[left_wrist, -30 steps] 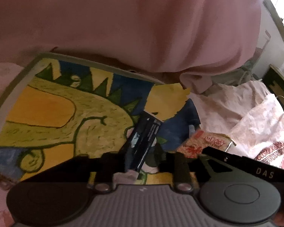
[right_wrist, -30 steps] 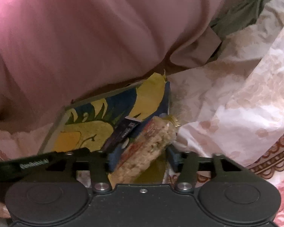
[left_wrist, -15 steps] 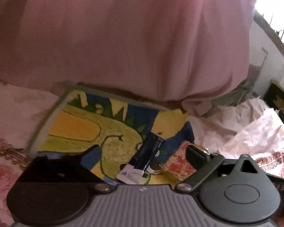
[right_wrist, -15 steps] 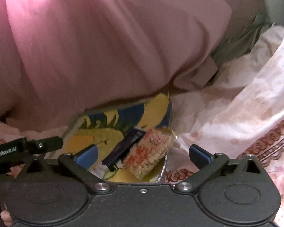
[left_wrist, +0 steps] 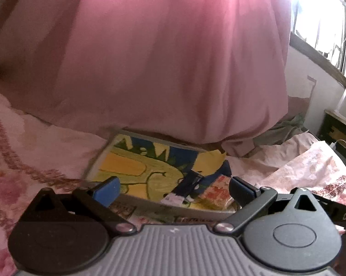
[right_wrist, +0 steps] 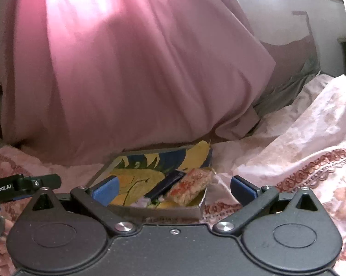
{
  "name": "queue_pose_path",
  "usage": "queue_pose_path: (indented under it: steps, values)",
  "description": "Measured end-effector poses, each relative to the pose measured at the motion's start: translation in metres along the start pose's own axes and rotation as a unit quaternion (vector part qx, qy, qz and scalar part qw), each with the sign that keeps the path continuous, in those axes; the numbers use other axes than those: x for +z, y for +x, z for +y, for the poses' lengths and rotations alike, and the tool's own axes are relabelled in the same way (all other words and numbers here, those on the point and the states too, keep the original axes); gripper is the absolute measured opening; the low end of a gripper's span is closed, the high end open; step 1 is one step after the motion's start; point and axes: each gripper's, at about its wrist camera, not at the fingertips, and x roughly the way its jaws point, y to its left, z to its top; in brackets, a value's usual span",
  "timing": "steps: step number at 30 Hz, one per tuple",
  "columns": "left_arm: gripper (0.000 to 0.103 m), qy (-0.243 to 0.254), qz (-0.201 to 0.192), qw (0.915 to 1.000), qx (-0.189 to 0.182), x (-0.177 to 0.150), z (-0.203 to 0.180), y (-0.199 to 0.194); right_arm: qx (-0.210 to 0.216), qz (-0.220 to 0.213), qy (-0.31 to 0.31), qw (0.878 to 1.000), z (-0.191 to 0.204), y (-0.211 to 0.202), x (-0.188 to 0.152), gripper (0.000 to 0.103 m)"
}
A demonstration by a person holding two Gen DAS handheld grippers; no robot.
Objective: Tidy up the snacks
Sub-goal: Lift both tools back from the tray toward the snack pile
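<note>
Big pink cloth (left_wrist: 173, 57) fills the background, draped down onto a bed with a floral sheet (left_wrist: 23, 142). On the bed just below the cloth sits a shallow tray (right_wrist: 154, 211) with a yellow-green-blue drawing lining it. Inside, at its right end: a dark blue wrapped snack bar (right_wrist: 164, 184) and a puffed-rice snack pack (right_wrist: 189, 187), side by side, touching. Left tool (left_wrist: 173, 187) and right tool (right_wrist: 174, 187) both released, jaws wide, nothing between them, near the tray's front edge.
</note>
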Motion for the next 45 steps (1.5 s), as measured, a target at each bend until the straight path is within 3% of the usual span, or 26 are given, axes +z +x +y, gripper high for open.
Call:
queue_pose_path:
  steps: [10, 21, 29, 34, 45]
  values:
    - [0.103, 0.000, -0.010, 0.9998, 0.015, -0.054, 0.004, -0.074, -0.003, -0.025, -0.046, 0.999, 0.028, -0.071, -0.043, 0.102]
    - [0.103, 0.030, -0.013, 0.9974, 0.064, -0.109, 0.015, -0.125, -0.009, 0.013, -0.053, 0.998, 0.039, -0.109, -0.086, 0.102]
    - [0.103, 0.033, 0.010, 0.9955, 0.088, -0.137, 0.033, -0.142, -0.061, 0.036, -0.084, 0.994, 0.054, -0.118, -0.105, 0.103]
    - [0.103, 0.024, -0.003, 0.9952, 0.095, -0.142, 0.037, -0.150, -0.065, 0.057, -0.108, 0.990, 0.062, -0.116, -0.114, 0.103]
    - [0.103, 0.042, 0.015, 0.9932, 0.108, -0.148, 0.035, -0.144, -0.081, 0.107, -0.157, 0.978, 0.073, -0.096, -0.126, 0.102]
